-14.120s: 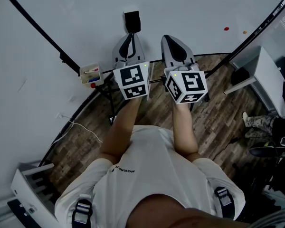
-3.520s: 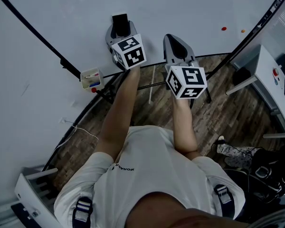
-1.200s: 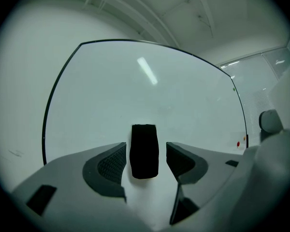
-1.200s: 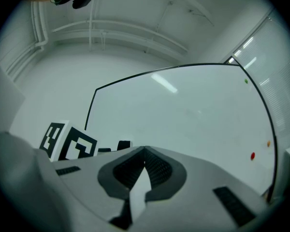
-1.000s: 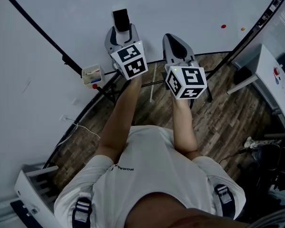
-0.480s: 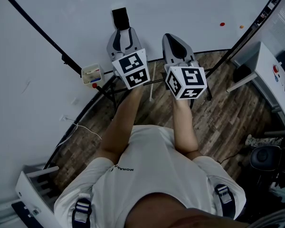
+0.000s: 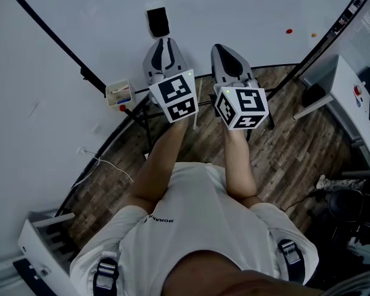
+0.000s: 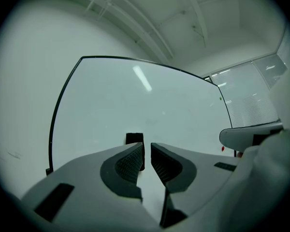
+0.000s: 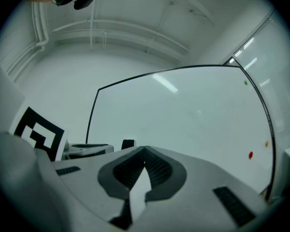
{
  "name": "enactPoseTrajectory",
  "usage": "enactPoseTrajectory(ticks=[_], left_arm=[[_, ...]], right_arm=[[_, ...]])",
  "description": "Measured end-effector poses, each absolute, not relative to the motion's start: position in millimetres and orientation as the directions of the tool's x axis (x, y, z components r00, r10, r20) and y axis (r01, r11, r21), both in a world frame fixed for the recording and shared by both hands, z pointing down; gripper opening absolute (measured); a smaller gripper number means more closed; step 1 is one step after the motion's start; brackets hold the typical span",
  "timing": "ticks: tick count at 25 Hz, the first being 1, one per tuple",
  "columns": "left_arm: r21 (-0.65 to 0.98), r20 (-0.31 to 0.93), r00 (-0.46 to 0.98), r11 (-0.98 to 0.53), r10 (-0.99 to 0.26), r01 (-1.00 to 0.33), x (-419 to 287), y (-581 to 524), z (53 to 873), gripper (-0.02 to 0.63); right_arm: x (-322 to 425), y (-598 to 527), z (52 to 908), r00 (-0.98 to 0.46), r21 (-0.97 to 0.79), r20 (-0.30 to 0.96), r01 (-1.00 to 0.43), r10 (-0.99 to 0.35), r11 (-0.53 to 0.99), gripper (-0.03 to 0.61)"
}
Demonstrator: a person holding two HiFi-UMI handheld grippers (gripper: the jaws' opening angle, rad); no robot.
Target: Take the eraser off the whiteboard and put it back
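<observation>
Jaws of left gripper (image 8: 146, 146) narrow, just been closing, nothing btwn; gripper pulled back from eraser (image 7: 157, 21) vs earlier. Eraser on whiteboard (image 7: 246, 5), apart from jaws. Right gripper (image 9: 144, 151) jaws together. Box (image 7: 109, 94) holds small items (image 7: 119, 92), too small to ID.

shirt (image 7: 197, 239): small dark print on the chest, upside down from the head view, starts with "MORA", rest too tiny to make out, so no clue on the full word

left cube (image 7: 176, 97): black-and-white square markers on the faces in view, blocky patterns only, not letters or digits; one face also pokes in at the left edge of the right gripper view

right cube (image 7: 242, 108): same kind of square markers, different patterns, nothing to spell out either

everything else: too small or blurry to read
</observation>
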State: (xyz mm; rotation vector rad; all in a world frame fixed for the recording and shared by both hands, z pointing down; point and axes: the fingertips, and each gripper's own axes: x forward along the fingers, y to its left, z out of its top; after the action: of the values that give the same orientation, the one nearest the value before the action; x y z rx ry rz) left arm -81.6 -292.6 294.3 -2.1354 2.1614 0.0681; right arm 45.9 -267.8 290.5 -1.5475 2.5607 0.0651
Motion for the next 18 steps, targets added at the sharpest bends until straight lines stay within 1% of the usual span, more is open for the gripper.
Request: enactPoseTrajectory(ticks=[18], left_arm=[[-0.077,-0.122,0.004,0.005,-0.993,-0.997,-76.0,-267.3,292.4,0.02]], right_arm=[[37.8,-260.2,294.4,-0.473,-0.047,-0.14,-0.874,-0.87,0.483,0.014]])
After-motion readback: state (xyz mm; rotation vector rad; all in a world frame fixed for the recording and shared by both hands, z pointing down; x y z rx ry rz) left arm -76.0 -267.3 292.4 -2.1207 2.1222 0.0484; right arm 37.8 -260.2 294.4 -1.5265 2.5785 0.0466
